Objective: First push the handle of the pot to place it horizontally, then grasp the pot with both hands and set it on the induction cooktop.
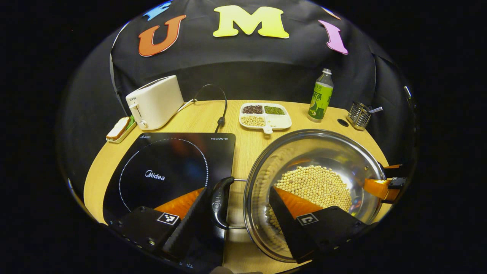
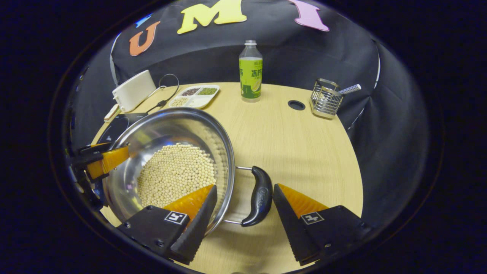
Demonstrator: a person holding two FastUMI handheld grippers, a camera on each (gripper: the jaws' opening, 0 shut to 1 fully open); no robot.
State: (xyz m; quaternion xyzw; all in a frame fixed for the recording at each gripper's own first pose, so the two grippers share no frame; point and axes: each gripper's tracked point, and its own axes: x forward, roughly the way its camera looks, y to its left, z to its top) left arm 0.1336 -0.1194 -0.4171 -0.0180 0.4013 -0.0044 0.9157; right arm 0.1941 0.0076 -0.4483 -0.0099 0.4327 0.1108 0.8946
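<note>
1. In the left gripper view, the left gripper [image 1: 237, 205] has its jaws spread wide. They straddle the pot's near side handle [image 1: 220, 201]; one finger lies over the cooktop, the other reaches over the rim above the beans. Neither finger clearly presses on the handle.
2. In the right gripper view, the right gripper [image 2: 243, 207] is also spread wide — one finger sits over the rim inside the pot, the other on the outer side of the black handle [image 2: 259, 196], with a gap showing beside the handle.
3. The steel pot [image 1: 338, 152] sits on the wooden table [image 2: 296, 144], holding a heap of pale soybeans [image 1: 317, 184]. In the left gripper view it is at 4 o'clock, just beside the black induction cooktop [image 1: 167, 167] at 8 o'clock, not on it.
4. At 3 o'clock in the left gripper view, the other gripper meets the pot's far rim.
5. Farther back — a white toaster [image 1: 154, 101] at 10 o'clock, with a slice of bread [image 1: 118, 128] on a small dish beside it.
6. A divided tray of grains [image 1: 265, 116] stands at 12 o'clock, a green bottle [image 1: 320, 95] at 1 o'clock, and a wire holder [image 1: 358, 115] at 2 o'clock.
</note>
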